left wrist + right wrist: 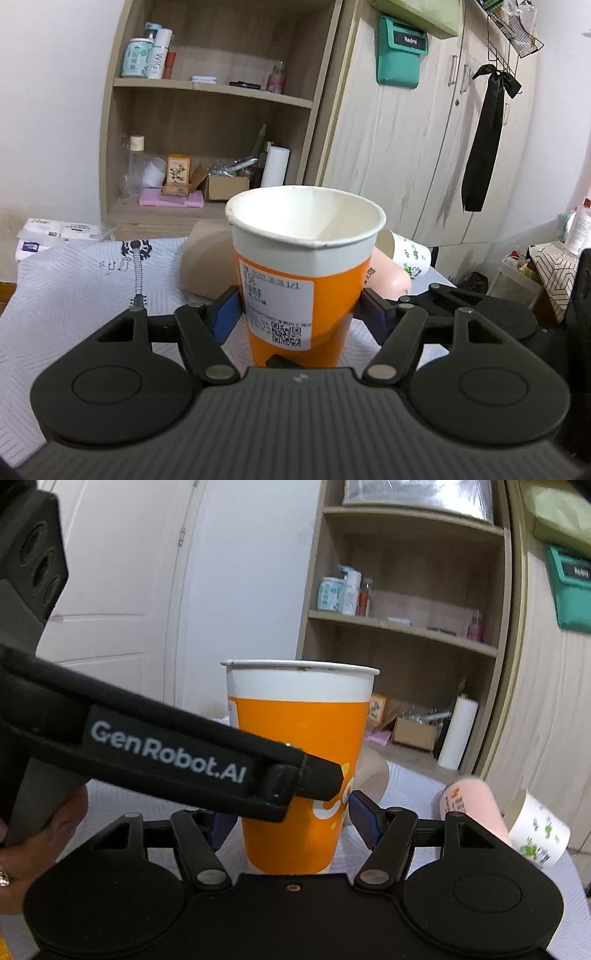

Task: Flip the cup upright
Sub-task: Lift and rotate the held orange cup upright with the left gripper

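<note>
An orange and white paper cup (295,280) stands upright with its mouth up on the patterned cloth (74,295). My left gripper (299,310) has its blue pads against both sides of the cup. In the right wrist view the same cup (299,768) stands between the fingers of my right gripper (291,819). The right blue pad (364,821) sits a little off the cup wall. The left gripper's black body (166,753) crosses in front and touches the cup.
A brown cup (207,266), a pink cup (391,280) and a white leaf-print cup (410,254) lie on their sides behind. A wooden shelf unit (218,122) and wardrobe doors (424,147) stand beyond the table.
</note>
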